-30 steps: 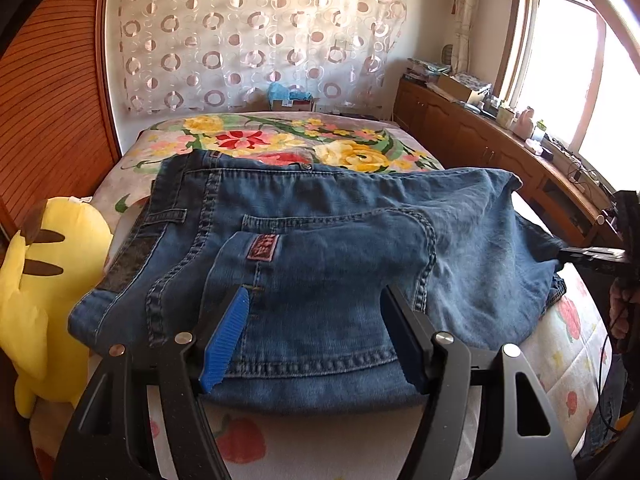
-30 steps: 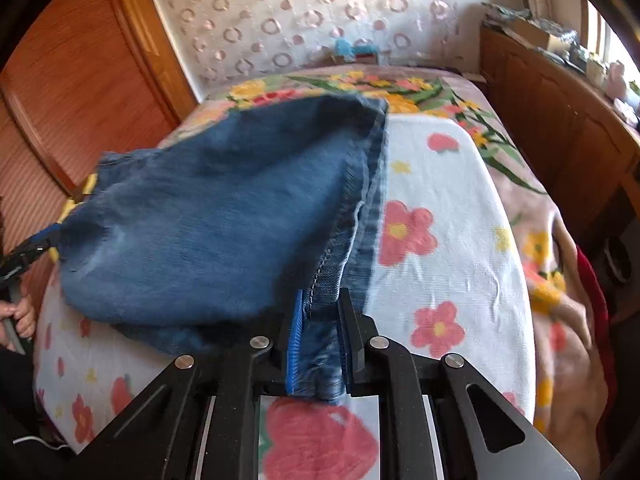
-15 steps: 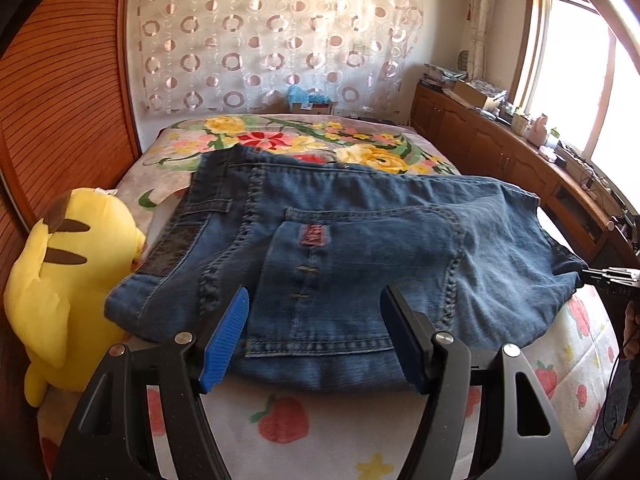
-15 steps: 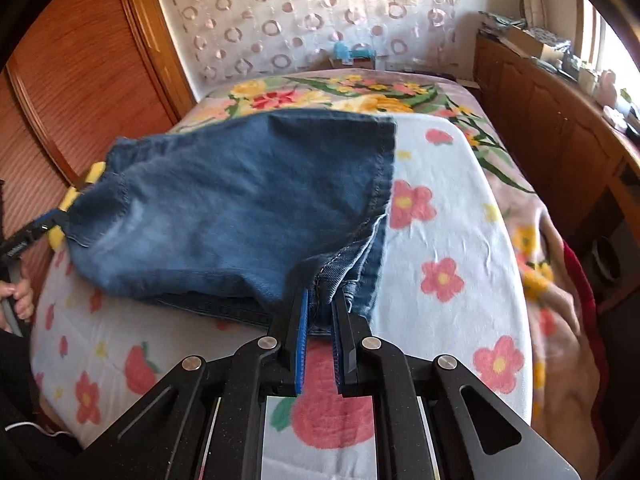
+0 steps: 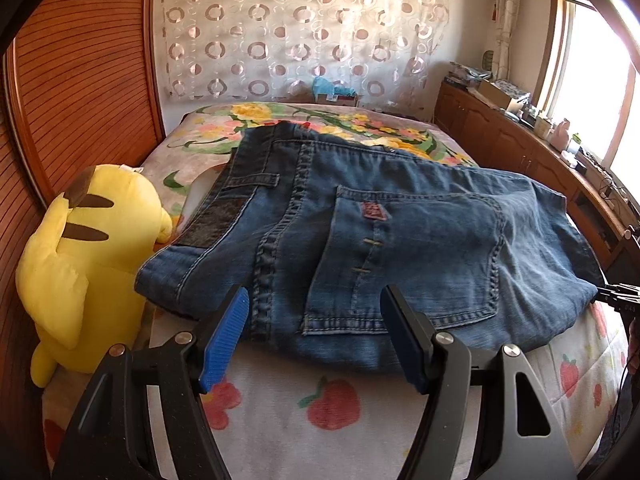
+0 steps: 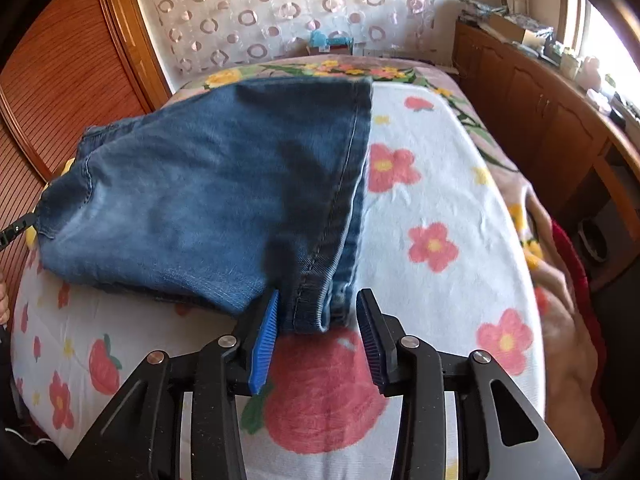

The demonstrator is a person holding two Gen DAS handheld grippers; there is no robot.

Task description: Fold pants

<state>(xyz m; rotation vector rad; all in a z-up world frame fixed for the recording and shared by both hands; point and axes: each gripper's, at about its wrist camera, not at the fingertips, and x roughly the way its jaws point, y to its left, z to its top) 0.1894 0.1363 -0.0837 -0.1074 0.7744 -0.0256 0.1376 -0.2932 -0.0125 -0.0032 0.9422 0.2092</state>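
The blue jeans [image 5: 380,232] lie folded on the bed, waistband to the left, back pocket up. My left gripper [image 5: 316,340] is open and empty, just short of the jeans' near edge. In the right wrist view the folded jeans [image 6: 208,196] lie flat on the bed. My right gripper [image 6: 316,336] is open, its jaws standing either side of the jeans' near hem corner [image 6: 312,312] without pinching it. The right gripper's tip also shows in the left wrist view [image 5: 620,298], at the jeans' right end.
A yellow plush toy [image 5: 84,256] sits at the bed's left edge against the wooden wall [image 5: 80,80]. A flowered blanket [image 6: 440,208] covers the bed. Wooden cabinets [image 6: 560,120] with clutter run along the right under the window. A patterned curtain [image 5: 300,28] hangs behind.
My right gripper has opened and let go of the jeans' hem, which now rests on the bed. My left gripper has drawn back a little from the jeans.
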